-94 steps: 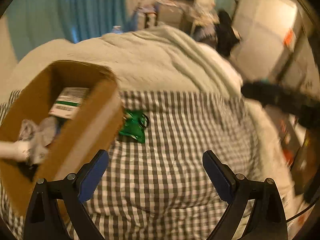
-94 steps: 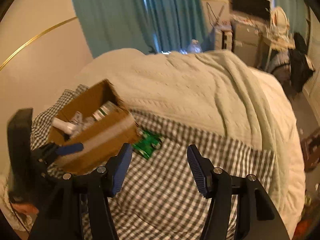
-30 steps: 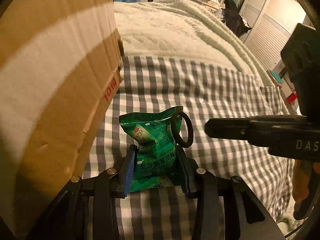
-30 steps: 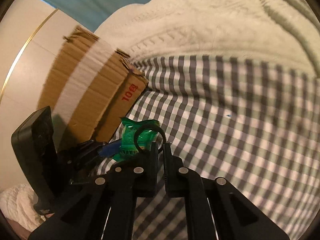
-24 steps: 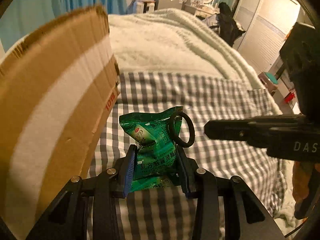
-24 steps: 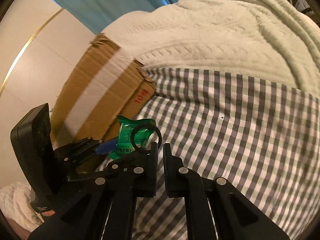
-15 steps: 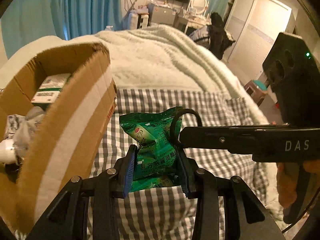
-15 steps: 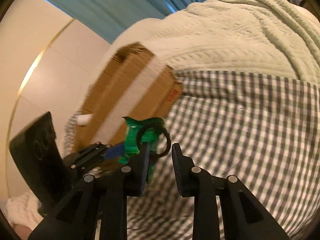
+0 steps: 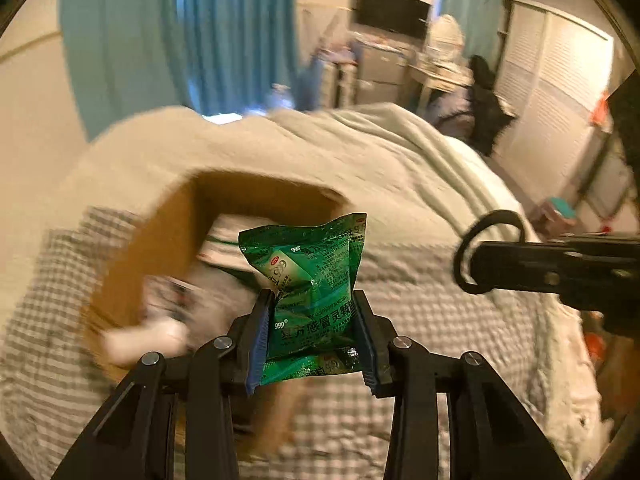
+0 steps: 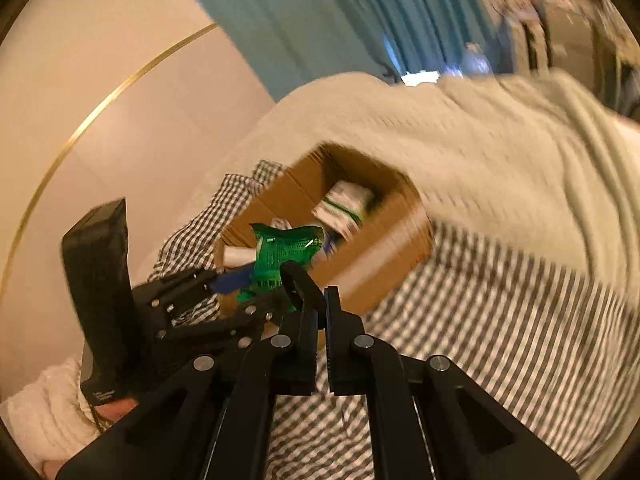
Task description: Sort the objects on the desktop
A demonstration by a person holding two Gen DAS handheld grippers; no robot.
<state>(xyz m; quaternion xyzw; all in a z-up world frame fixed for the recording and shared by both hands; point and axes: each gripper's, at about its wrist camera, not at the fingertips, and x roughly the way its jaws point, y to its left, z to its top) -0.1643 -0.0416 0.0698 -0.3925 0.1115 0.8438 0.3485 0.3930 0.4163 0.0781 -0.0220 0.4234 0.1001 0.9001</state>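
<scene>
Crinkly green packet (image 9: 308, 280) now aloft over cardboard box (image 9: 168, 240) (left tongs (image 9: 312, 336) clamped).

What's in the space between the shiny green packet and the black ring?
Nothing: in the left wrist view, only checked cloth far below shows between the green foil packet and black ring.

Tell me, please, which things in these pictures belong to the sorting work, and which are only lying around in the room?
Part of the job:
- green sachet, held in the left tongs
- black hair tie, held by the right tongs
- cardboard box, already holding some items

Just lying about:
- knitted blanket
- checked cloth
- teal curtains
- wall screen
</scene>
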